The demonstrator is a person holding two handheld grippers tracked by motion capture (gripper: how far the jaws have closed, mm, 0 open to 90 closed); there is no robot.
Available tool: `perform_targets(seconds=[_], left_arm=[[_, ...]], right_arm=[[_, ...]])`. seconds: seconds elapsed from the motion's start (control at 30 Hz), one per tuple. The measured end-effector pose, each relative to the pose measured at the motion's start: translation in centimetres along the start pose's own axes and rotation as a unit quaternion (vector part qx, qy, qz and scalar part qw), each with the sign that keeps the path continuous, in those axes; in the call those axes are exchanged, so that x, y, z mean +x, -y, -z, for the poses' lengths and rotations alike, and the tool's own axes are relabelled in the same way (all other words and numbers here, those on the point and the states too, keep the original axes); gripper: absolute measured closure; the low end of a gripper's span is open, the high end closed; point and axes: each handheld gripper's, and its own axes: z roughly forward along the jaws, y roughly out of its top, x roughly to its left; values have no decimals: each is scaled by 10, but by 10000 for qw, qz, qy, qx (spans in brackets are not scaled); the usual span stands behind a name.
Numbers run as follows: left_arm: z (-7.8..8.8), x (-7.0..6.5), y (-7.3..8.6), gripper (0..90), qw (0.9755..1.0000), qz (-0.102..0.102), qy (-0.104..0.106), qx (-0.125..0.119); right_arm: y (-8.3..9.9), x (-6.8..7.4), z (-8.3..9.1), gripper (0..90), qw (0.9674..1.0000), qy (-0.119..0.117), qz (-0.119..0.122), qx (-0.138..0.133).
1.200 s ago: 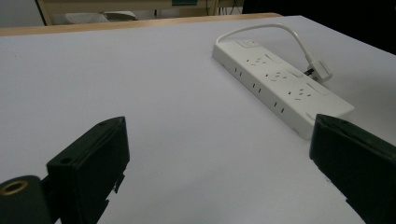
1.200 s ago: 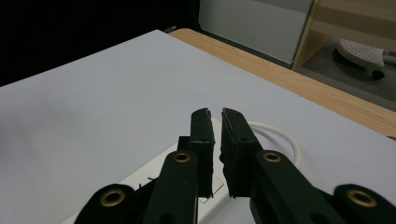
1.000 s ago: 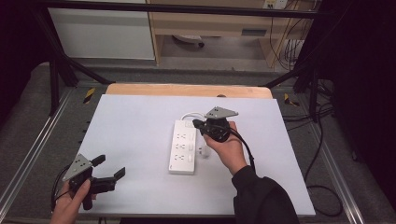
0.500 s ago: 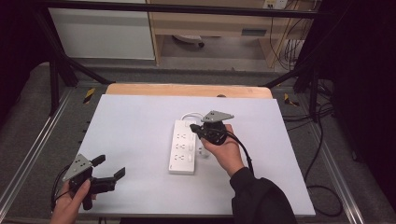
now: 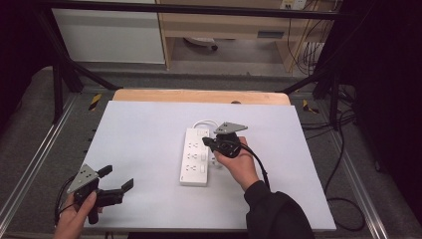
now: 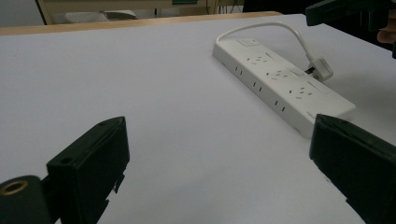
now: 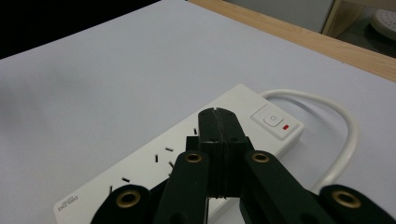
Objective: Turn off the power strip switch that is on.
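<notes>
Power strip (image 5: 194, 157): lay mid-surface (image 5: 139, 134); small end label unreadable.
Right gripper (image 7: 218, 122): hovered over the strip, jaws pressed together, empty.
Left gripper (image 5: 117, 180): near surface corner, jaws spread wide.

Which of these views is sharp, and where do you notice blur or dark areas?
High view: dim surroundings, evenly lit table. Left gripper view: power strip sharp, near jaws of the left hand-held gripper soft. Right gripper view: right hand-held gripper crisp, dark far corner.

A white table (image 5: 139, 144) carries a white power strip (image 5: 195, 157) with its cable (image 6: 275, 28).
</notes>
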Motion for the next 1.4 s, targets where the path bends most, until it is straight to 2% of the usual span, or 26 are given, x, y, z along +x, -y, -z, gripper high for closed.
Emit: perform_targets(seconds=[0.5,1.4], left_arm=[[0,0,0,48,10000,-37,0,20],[-1,-1,0,48,10000,-87,-8,38]], right_arm=[[11,3,-7,900,9999,-33,-56,137],[23,5,-12,900,9997,-80,-123,170]])
